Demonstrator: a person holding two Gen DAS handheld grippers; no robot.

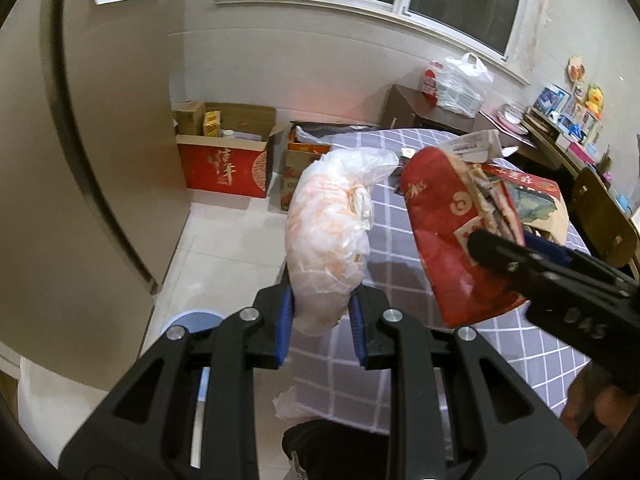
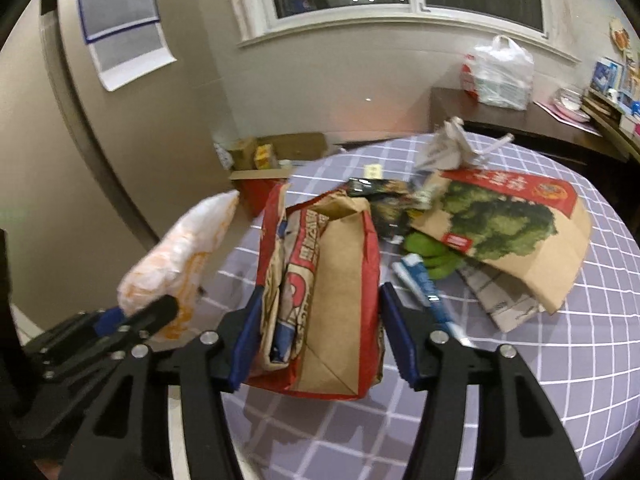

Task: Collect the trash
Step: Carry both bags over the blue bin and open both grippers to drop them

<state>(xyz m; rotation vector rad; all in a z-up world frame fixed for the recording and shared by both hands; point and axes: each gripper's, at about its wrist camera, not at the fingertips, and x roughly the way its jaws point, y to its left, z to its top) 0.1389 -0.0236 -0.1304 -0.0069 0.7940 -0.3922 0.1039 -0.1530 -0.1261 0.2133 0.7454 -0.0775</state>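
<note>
Left tongs (image 1: 320, 312) pinching a plastic bag (image 1: 332, 232), right tongs (image 2: 316, 340) clamping a red paper bag (image 2: 320, 292); wrappers (image 2: 500, 236) remain mid-right on the counter (image 2: 560, 360), uncollected.

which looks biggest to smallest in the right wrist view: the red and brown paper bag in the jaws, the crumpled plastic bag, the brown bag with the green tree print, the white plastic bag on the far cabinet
1. Red and brown paper bag, though it is nearest the camera, which inflates it.
2. Brown bag with the green tree print.
3. Crumpled plastic bag.
4. White plastic bag on the far cabinet, smallest, but farthest away, so its true size is unsure.
</note>
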